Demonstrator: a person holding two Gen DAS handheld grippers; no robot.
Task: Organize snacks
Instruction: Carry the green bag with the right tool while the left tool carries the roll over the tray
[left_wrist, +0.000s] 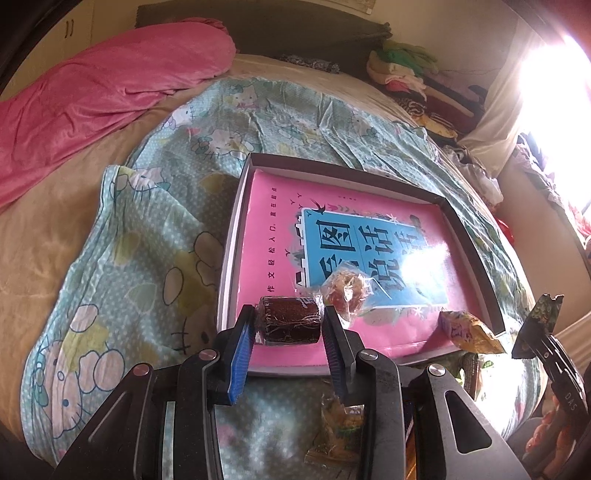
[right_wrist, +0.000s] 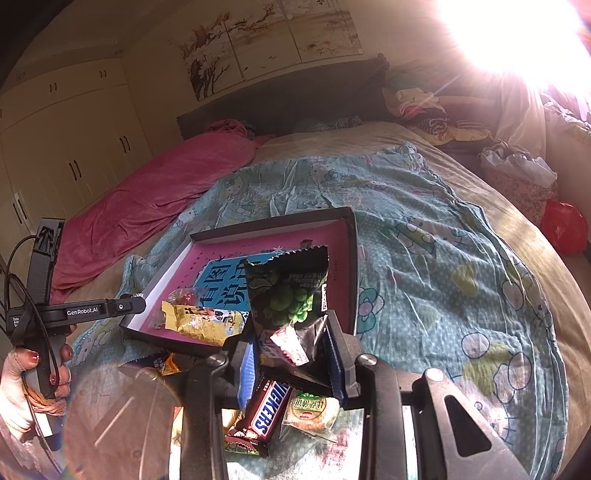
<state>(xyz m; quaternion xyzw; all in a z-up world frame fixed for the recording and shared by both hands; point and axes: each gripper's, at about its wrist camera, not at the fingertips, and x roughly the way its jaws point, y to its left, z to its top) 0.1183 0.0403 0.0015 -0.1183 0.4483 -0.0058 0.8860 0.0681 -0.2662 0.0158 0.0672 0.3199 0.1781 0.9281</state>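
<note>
My left gripper (left_wrist: 289, 323) is shut on a dark brown wrapped cake roll (left_wrist: 289, 325), held just above the near edge of a shallow box (left_wrist: 236, 218) lined with a pink and blue book. A clear-wrapped pastry (left_wrist: 347, 291) and a yellow packet (left_wrist: 469, 330) lie in the box. My right gripper (right_wrist: 291, 343) is shut on a green pea snack bag (right_wrist: 288, 295), upright over the box's (right_wrist: 352, 258) near right corner. A Snickers bar (right_wrist: 267, 410) and a round wrapped biscuit (right_wrist: 310, 408) lie on the bedspread below it.
The box sits on a Hello Kitty bedspread (left_wrist: 140, 258) on a bed. A pink blanket (left_wrist: 92, 99) lies far left, piled clothes (left_wrist: 417, 77) at the far right. Another wrapped snack (left_wrist: 338, 428) lies under my left gripper. The left gripper's handle (right_wrist: 74, 310) shows in the right view.
</note>
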